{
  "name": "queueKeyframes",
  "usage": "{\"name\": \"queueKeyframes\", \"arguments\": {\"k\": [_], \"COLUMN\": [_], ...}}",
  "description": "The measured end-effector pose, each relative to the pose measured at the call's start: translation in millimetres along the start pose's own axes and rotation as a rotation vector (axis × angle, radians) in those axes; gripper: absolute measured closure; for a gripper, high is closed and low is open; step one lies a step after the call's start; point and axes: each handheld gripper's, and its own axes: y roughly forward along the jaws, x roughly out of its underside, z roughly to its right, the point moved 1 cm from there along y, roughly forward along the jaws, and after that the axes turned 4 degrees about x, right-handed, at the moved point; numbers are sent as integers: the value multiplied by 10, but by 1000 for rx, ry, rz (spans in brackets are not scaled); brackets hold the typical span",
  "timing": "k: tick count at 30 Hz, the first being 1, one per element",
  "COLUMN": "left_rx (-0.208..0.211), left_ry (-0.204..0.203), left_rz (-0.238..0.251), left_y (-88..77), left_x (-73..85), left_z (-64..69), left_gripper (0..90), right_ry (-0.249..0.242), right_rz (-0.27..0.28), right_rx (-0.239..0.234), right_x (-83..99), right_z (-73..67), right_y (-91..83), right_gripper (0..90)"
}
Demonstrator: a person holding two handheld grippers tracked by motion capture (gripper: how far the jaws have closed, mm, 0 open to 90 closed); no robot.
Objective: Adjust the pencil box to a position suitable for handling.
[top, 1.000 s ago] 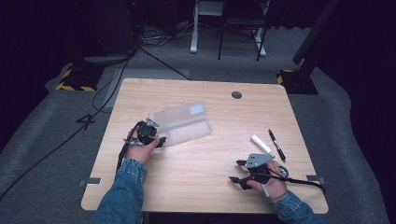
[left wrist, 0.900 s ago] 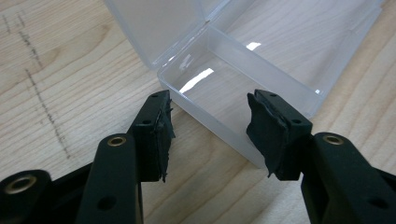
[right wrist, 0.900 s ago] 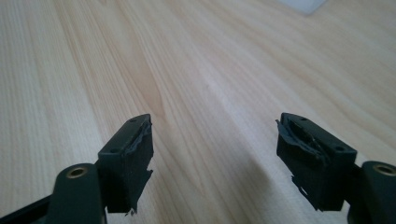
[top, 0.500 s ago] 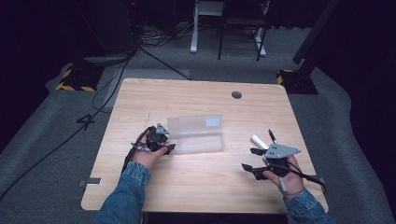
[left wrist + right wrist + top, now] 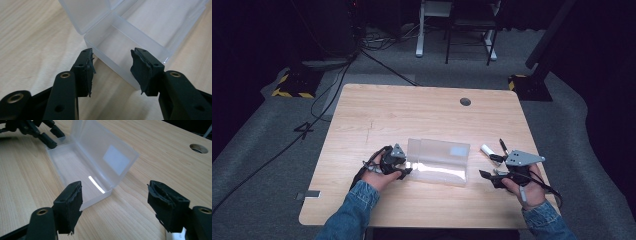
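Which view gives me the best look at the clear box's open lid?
The right gripper view: the clear box faces it, lid raised with its pale label plain. The high view shows the whole box, small, with the lid up at the back. The left gripper view shows one end and a lid corner.

Wooden table (image 5: 412,112): clear box (image 5: 439,162), markers (image 5: 492,152)

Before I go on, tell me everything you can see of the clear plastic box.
The clear plastic box is a long frosted case lying open in the middle of the wooden table. Its hinged lid stands up behind the tray and bears a pale rectangular label. The tray looks empty. The left claw straddles one end wall, pads close against it; the right claw stays apart.
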Motion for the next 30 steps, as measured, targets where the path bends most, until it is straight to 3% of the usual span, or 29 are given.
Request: {"name": "queueKeyframes", "arguments": {"k": [6,11,17,20,23,30], "left_rx": [21,23,37,36,41,59], "left_ry": [51,70,89,119,117,138], "left_rz": [-12,-15,-15,-25,-14,-28], "left_y": [-42,-51,-50,-51,-42,-46], "left_x": [72,94,110,100,104,102], "left_z": [241,359,457,488,509,539], "left_gripper": [518,518,518,518,518,513], "right_ry": [-1,24,63,82,106,104], "right_rz": [-23,-75,-105,-110,-119,-131], "right_rx": [35,96,102,115,135,130], "right_x": [-13,-77,-91,-90,-106,-175], "right_z": [85,273,404,428,450,475], "right_y": [-20,-27,4,21,26,45], "right_gripper": [278,244,230,230,232,296]}}
